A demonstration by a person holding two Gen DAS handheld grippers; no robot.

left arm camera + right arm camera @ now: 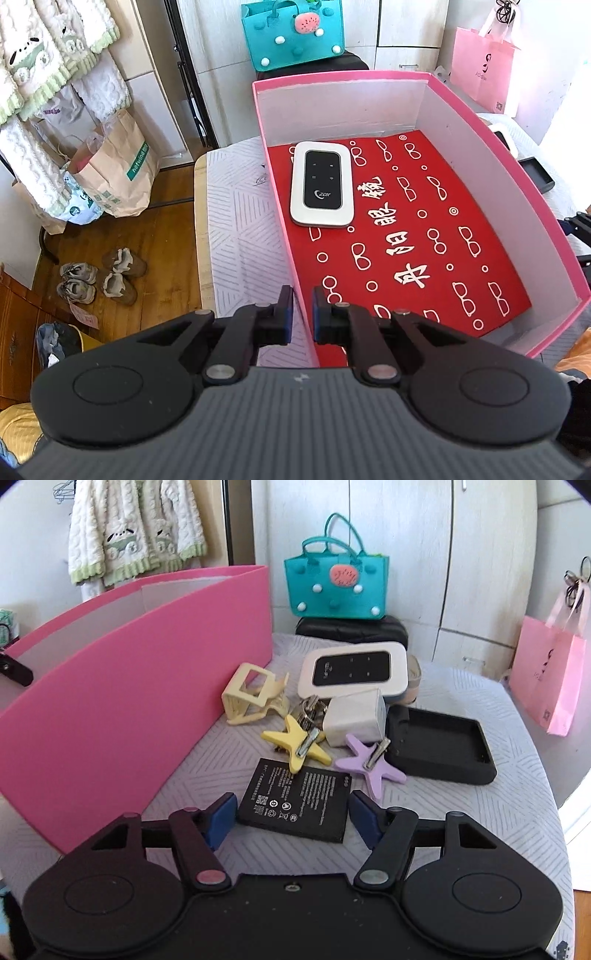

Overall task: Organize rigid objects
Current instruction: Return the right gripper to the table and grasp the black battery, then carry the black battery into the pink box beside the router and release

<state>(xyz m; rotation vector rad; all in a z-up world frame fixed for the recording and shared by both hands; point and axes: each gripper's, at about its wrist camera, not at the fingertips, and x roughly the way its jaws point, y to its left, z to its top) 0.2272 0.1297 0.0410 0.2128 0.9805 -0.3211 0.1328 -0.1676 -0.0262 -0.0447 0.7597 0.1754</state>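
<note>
My left gripper (303, 310) is shut on the near left wall of the pink box (517, 177), its pads clamping the thin wall. Inside the box, a white pocket router (321, 184) lies on a red printed liner (406, 240). In the right wrist view my right gripper (292, 808) stands open low over the table, with a flat black battery (295, 797) between its fingers and a small gap at each pad. Beyond it lie a yellow star clip (295, 742), a purple star clip (369, 768), a white charger cube (354, 716), a cream hair claw (255, 694) and a second white router (354, 668).
A black cradle (439, 742) sits right of the pile, with keys (310, 709) in among it. The pink box (129, 701) walls off the left. A teal bag (332, 587) on a black case stands behind, a pink paper bag (550, 672) far right. Shoes (96, 280) lie on the floor.
</note>
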